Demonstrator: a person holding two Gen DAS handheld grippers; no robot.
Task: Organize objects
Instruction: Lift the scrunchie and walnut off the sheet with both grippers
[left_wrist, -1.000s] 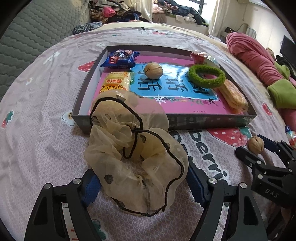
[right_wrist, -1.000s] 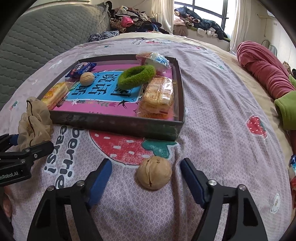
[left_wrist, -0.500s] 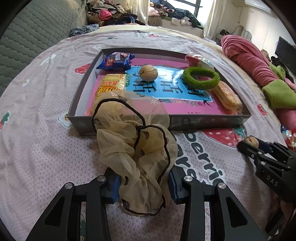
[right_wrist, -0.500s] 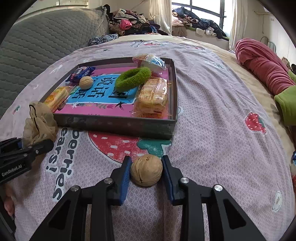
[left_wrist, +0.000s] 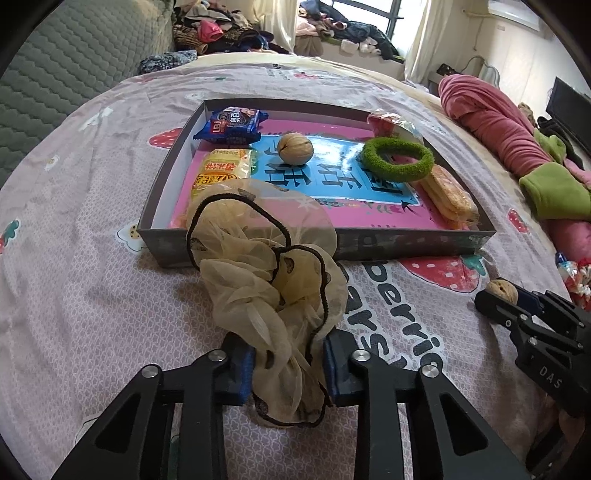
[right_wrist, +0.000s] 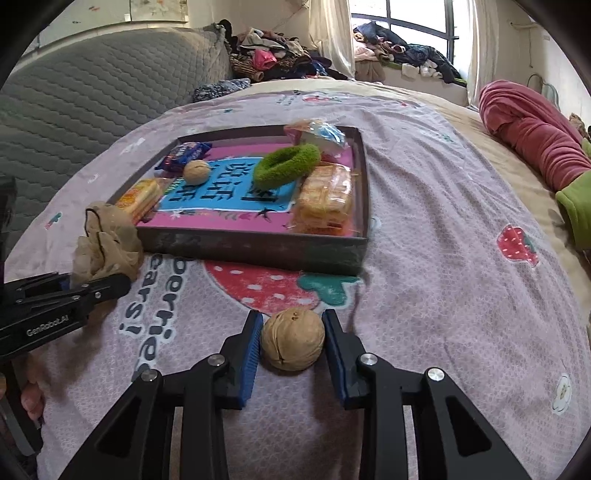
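Observation:
My left gripper is shut on a beige sheer scrunchie with black trim, held in front of the grey tray's near wall. My right gripper is shut on a walnut above the bedspread, a little short of the tray. In the tray lie a second walnut, a green scrunchie, a blue snack pack, a yellow snack pack and wrapped crackers. The right gripper with its walnut shows in the left wrist view; the left gripper with the scrunchie shows in the right wrist view.
The tray sits on a pink strawberry-print bedspread. A rolled pink blanket and a green cloth lie at the right. A grey quilted headboard is at the left and piled clothes at the back.
Both grippers closed, the left on the beige scrunchie and the right on the walnut. Both now hold their objects a little higher off the bedspread.

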